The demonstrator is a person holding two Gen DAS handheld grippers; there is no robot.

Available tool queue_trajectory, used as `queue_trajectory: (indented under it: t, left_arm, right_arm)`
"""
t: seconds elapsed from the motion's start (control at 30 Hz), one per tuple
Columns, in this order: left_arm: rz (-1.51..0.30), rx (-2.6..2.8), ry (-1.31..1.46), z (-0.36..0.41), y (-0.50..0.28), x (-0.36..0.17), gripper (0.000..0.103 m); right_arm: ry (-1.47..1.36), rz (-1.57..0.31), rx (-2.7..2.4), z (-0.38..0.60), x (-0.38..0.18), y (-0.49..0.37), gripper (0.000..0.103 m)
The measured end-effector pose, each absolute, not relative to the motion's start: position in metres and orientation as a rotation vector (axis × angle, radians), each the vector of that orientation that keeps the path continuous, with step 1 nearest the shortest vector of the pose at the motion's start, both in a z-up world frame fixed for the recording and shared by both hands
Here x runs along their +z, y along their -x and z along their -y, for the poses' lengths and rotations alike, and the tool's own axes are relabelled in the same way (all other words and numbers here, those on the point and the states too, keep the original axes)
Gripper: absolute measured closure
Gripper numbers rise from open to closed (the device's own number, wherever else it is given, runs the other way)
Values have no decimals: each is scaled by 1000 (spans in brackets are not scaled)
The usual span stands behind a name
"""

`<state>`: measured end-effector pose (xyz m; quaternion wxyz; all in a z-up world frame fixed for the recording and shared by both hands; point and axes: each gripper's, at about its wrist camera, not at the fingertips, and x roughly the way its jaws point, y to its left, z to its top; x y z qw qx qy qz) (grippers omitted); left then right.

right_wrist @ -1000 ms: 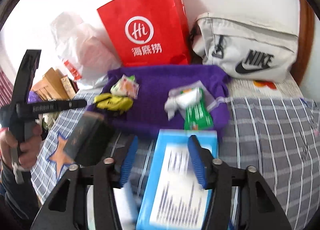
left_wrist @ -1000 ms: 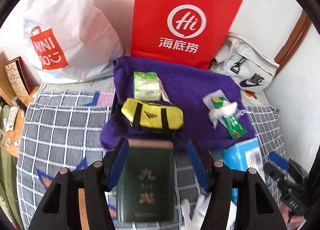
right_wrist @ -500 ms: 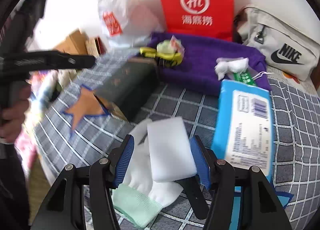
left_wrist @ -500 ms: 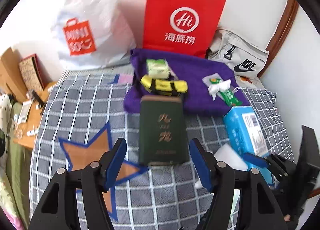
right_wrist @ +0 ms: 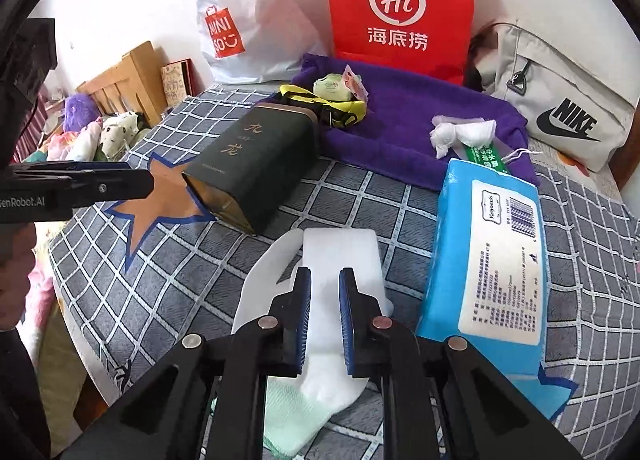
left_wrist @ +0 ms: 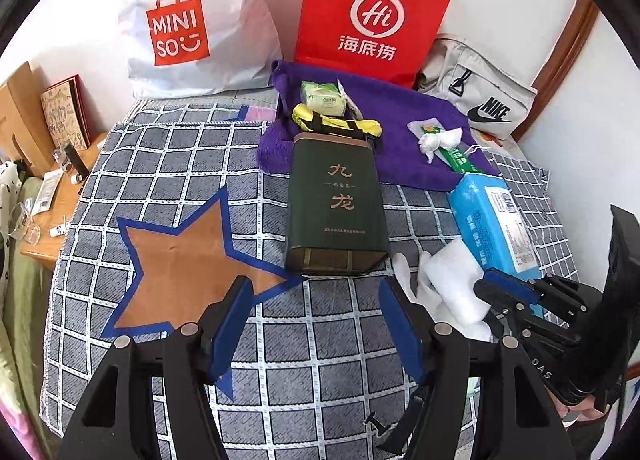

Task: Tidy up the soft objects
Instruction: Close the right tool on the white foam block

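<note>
A white sponge block (right_wrist: pixel 340 256) lies on a white glove (right_wrist: pixel 276 260) with a green cuff on the checked bedspread. My right gripper (right_wrist: pixel 325 292) is nearly closed around the near end of the sponge; it also shows in the left wrist view (left_wrist: pixel 504 288). My left gripper (left_wrist: pixel 316 316) is open and empty, just in front of a dark green tin (left_wrist: pixel 336 199) lying flat. A purple towel (left_wrist: pixel 400 115) behind it carries a yellow pouch (left_wrist: pixel 340 124), a green tissue pack (left_wrist: pixel 324 97) and a white wad (left_wrist: pixel 440 137).
A blue wet-wipes pack (right_wrist: pixel 492 252) lies right of the sponge. A red paper bag (left_wrist: pixel 372 15), a white Miniso bag (left_wrist: pixel 192 23) and a grey Nike bag (left_wrist: pixel 480 99) stand against the wall. A wooden bedside table (left_wrist: pixel 52 195) is at the left.
My left gripper let go of the green tin and pulled back from it. My right gripper swung from the wipes pack to the sponge and narrowed around it.
</note>
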<state>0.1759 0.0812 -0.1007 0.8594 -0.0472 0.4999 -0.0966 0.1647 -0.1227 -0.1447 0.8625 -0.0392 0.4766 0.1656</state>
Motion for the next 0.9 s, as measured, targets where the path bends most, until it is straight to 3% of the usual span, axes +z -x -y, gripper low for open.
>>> queue_trajectory:
  t: [0.1,0.17,0.27,0.53,0.67,0.9]
  left_arm:
    - [-1043,-210,90,-81,-169,-99,40]
    - [-1042,-206,84,-81,-165,-98,40]
    - [-1042,-204,83,-83,-162,-98,40]
    - [-1047,-200,81,-89,-160,-100,40]
    - [-1058,-194,87,-91,-163,-107,40]
    - [-1073,-198,90,-88,-160,-114,40]
  right_arm:
    - [93,-1016,345,122,-148,-161,85]
    - [92,-1020,334,123,-150,-161,60]
    - [82,-968,326,124,-147,-162,31]
    - [139,-1026,326,108,-170,-178,34]
    - [161,-1028,288,109,-175,-178,55]
    - [106,-983,308,119,-156,-173,56]
